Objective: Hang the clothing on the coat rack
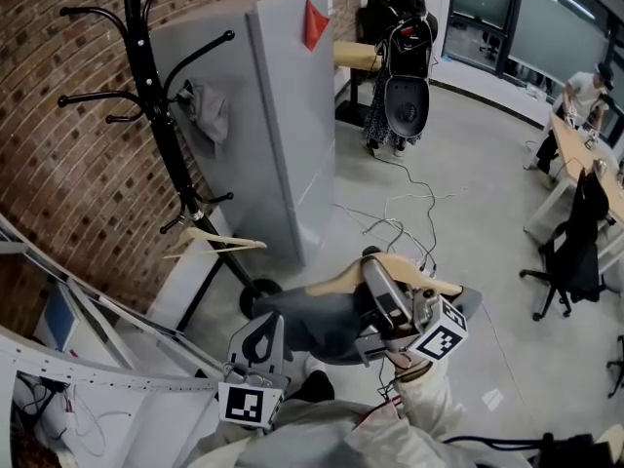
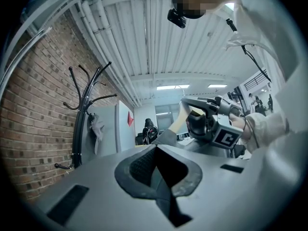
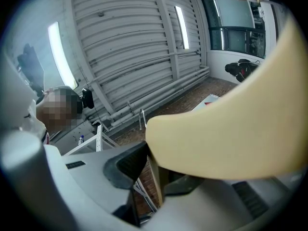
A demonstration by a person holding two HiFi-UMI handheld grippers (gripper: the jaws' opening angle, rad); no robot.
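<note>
Left tool [image 2: 156, 170] pinches grey clothing [image 2: 167, 137]; right tool [image 2: 196, 115] beyond grips its wooden hanger [image 2: 179, 120], coat rack [image 2: 78, 129] left by brick wall [image 2: 33, 129].

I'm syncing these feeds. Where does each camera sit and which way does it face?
Head view: on the person's head, steeply down at coat rack, left gripper, right gripper; a sleeve shows.
Left gripper view: on that gripper, level along its jaws toward the coat rack; a sleeve shows.
Right gripper view: on that gripper, tilted up at the ceiling past the hanger in its jaws; a shoulder shows.
Shared: head and left gripper views show the coat rack.
</note>
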